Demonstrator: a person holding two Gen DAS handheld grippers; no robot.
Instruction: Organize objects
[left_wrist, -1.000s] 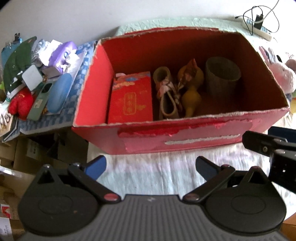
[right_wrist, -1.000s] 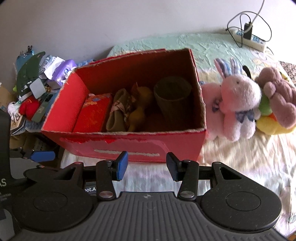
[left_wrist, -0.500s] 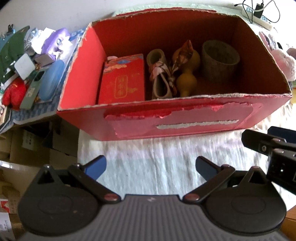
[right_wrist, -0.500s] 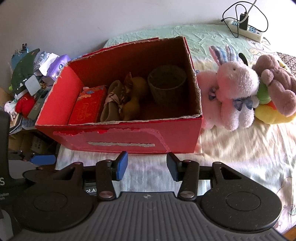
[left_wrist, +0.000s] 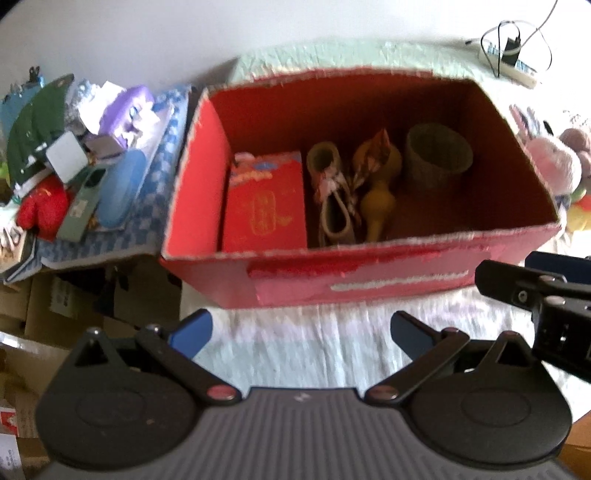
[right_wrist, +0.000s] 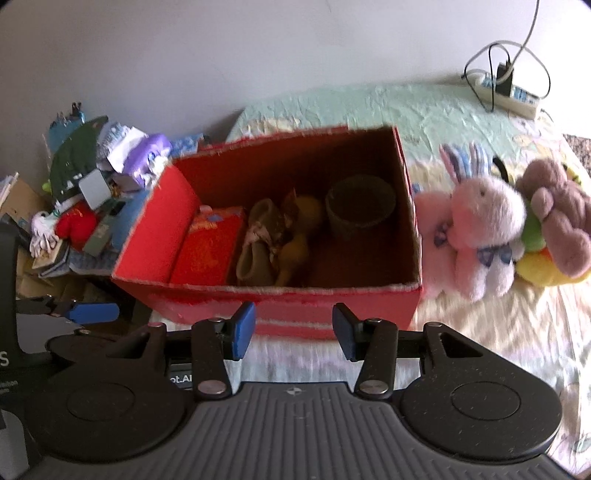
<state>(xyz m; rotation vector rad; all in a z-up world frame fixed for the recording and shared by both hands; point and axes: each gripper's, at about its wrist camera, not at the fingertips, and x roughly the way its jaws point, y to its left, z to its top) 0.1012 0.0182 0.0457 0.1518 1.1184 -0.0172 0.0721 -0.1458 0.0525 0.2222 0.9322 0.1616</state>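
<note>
Daylight fills both views, bright and soft, strongest on the pale bed (right_wrist: 480, 332) at the right, where sunlit patches streak the sheet. The white wall (right_wrist: 258, 55) is evenly lit and nearly blown out in the left wrist view. The inside of the red box (left_wrist: 369, 280) is dim, its far wall and right side in deep shadow. Both pictures are smeared by motion blur, worst on the box rim and sheet. Fisheye bending curves the edges, with dark corners.

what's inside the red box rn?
In the red box, left to right: a red packet, a small beige shoe, a yellow gourd and a woven cup. The near wall hides the floor in front of them.
</note>
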